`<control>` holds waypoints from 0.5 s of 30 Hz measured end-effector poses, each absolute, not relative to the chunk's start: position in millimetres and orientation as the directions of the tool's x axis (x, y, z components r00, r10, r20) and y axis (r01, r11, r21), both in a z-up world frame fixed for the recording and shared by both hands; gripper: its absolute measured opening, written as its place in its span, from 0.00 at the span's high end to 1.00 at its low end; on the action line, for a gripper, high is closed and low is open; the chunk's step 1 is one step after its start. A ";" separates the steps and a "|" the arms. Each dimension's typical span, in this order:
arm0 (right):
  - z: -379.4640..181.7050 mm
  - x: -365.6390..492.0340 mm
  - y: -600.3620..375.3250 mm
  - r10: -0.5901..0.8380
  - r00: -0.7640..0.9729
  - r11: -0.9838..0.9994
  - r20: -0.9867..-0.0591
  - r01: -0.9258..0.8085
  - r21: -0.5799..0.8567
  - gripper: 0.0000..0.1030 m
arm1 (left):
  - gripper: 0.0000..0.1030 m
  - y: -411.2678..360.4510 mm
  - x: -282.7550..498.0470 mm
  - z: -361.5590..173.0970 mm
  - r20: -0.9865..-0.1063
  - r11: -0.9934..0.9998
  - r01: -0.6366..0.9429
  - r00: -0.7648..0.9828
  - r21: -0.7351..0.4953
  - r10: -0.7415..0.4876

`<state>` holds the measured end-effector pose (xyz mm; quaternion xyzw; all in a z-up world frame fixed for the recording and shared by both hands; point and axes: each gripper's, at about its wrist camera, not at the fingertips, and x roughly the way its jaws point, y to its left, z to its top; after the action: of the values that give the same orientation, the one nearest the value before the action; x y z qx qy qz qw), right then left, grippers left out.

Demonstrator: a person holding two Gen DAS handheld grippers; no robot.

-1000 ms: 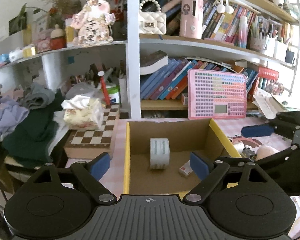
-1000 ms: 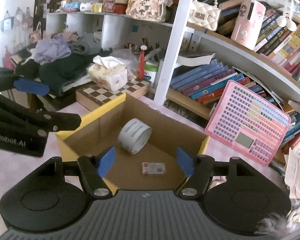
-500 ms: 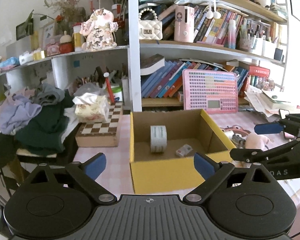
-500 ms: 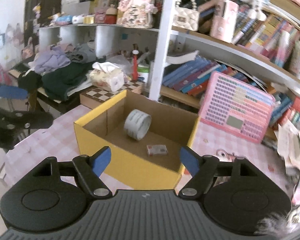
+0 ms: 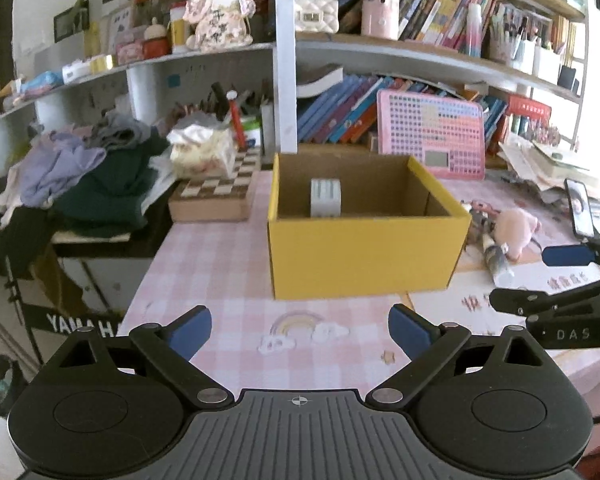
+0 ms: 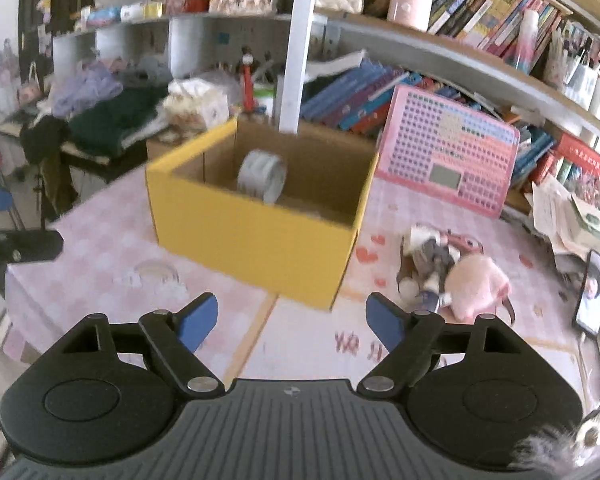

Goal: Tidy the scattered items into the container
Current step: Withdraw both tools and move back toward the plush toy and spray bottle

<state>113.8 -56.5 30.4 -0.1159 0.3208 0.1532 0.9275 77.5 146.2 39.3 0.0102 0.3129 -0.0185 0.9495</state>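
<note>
So the pink checkered table point(image 5: 220, 256) takes up most of the scene, with the yellow cardboard box point(image 5: 364, 256) sitting in the middle of it, open at the top. Inside stands a grey tape roll point(image 5: 325, 197) on its edge, near the back wall. Off to the box's right there's a pink plush toy point(image 6: 478, 284) lying on the table, touching a small heap of bits point(image 6: 430, 256) I can't really make out. The left gripper point(image 5: 300, 330) has its fingers spread wide with nothing between them, hovering in front of the box's near wall, well short of it. The right gripper point(image 6: 292, 320) is also spread wide and empty, aimed at the box's right corner, with the plush ahead and just right of its right fingertip.
</note>
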 end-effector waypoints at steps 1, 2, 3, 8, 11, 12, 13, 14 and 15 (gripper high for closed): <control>27.2 110.7 -57.0 0.205 0.743 0.927 -0.637 -0.357 -0.117 0.22 | 0.06 145.3 74.3 37.3 -0.600 0.999 0.040 0.800 0.004 -0.030; 24.7 107.2 -57.7 0.203 0.739 0.929 -0.642 -0.353 -0.112 0.22 | 0.06 144.0 70.7 35.0 -0.605 0.999 0.038 0.796 -0.002 -0.031; 22.2 103.3 -58.4 0.200 0.736 0.933 -0.647 -0.345 -0.104 0.21 | 0.06 142.4 67.3 32.6 -0.611 0.999 0.038 0.791 -0.008 -0.035; 15.7 86.9 -60.6 0.171 0.738 0.955 -0.652 -0.287 -0.073 0.20 | 0.06 135.9 59.0 24.7 -0.630 0.998 0.053 0.775 -0.020 -0.053; 15.1 78.8 -61.9 0.156 0.745 0.959 -0.649 -0.271 -0.081 0.19 | 0.06 132.8 54.5 22.9 -0.633 0.998 0.059 0.772 -0.026 -0.062; 14.5 75.9 -62.8 0.153 0.745 0.960 -0.649 -0.267 -0.080 0.19 | 0.06 131.5 53.2 21.6 -0.635 0.998 0.061 0.769 -0.029 -0.065; 13.5 73.2 -63.9 0.151 0.745 0.962 -0.650 -0.263 -0.078 0.19 | 0.06 129.5 51.7 19.7 -0.640 0.997 0.065 0.765 -0.032 -0.071; 11.9 70.1 -65.0 0.148 0.742 0.963 -0.654 -0.259 -0.075 0.19 | 0.06 127.4 50.4 17.8 -0.645 0.997 0.071 0.760 -0.033 -0.075; 9.9 66.8 -66.3 0.145 0.737 0.964 -0.661 -0.254 -0.073 0.19 | 0.06 124.8 49.3 15.5 -0.651 0.996 0.081 0.754 -0.034 -0.083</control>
<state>66.8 -66.3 9.9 -0.0792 0.3466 0.1074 0.9285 49.3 124.8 15.5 -0.0017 0.3477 -0.0438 0.9366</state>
